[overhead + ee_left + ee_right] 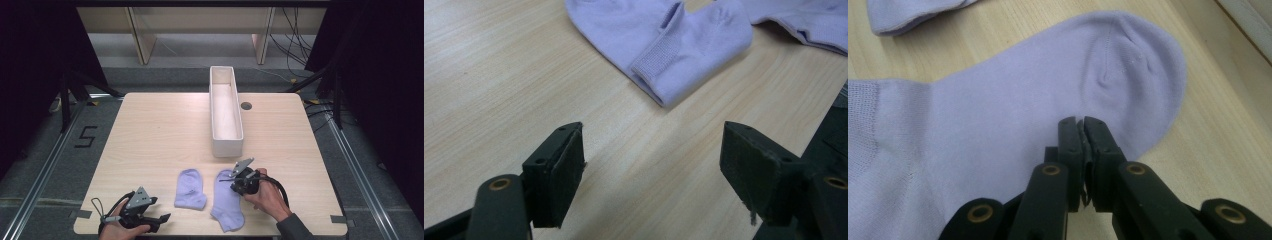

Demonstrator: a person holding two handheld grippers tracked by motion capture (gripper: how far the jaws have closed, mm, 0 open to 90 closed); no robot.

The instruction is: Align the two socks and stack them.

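Two lavender socks lie flat near the table's front edge. The left sock (190, 189) is folded short; it lies ahead of my left gripper (654, 150), cuff towards the jaws (674, 40). That gripper (159, 219) rests open at the front left, a short way from the sock, with nothing between its fingers. The right sock (227, 205) is longer, toe pointing away from the person. My right gripper (232, 186) is over its toe half, jaws shut (1082, 122) just above the fabric (998, 110). I see no fabric pinched between them.
A long white bin (226, 112) stands upright in the middle of the table, running front to back; its near end is just beyond the socks. A small round grommet (246, 105) sits to the bin's right. Bare wood (160, 130) stretches left of the bin.
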